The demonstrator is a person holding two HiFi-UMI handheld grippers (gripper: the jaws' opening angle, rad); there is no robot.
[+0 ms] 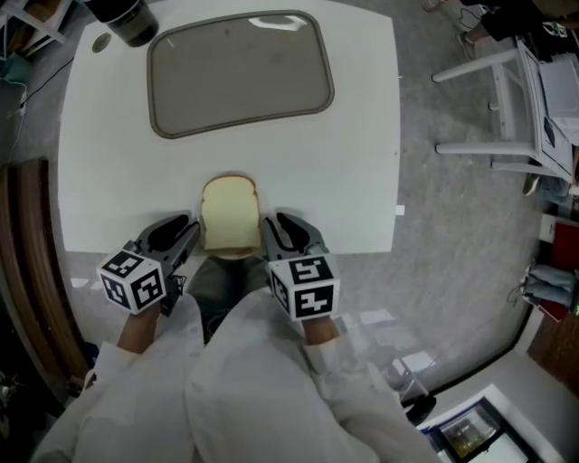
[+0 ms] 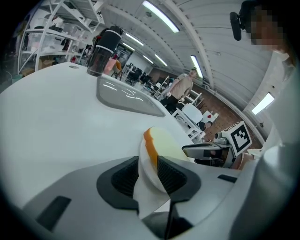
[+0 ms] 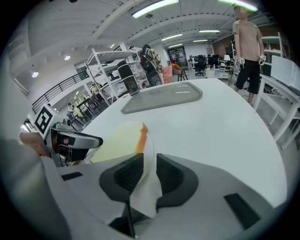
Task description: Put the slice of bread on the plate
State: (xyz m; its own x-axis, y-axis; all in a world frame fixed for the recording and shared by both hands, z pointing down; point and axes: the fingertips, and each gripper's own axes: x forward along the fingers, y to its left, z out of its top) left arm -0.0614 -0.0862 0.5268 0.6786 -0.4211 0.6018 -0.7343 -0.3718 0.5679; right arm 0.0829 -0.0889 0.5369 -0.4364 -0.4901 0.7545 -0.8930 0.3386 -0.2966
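Observation:
A slice of bread (image 1: 228, 222) with a tan crust lies on a small white plate (image 2: 146, 185) at the table's near edge. The left gripper (image 1: 192, 239) is at the plate's left side. In the left gripper view the plate's rim stands between its jaws, which are slightly parted and open. The right gripper (image 1: 270, 237) is at the plate's right side. In the right gripper view its pads (image 3: 127, 174) are shut on the rim of the plate (image 3: 146, 192), with the bread (image 3: 119, 140) just beyond. Most of the plate is hidden under the bread in the head view.
A large grey tray (image 1: 240, 72) lies at the far side of the white table (image 1: 353, 181). A dark cup (image 1: 127, 20) stands at the back left corner. White metal frames (image 1: 502, 99) stand on the floor to the right. A person (image 3: 247, 47) stands beyond the table.

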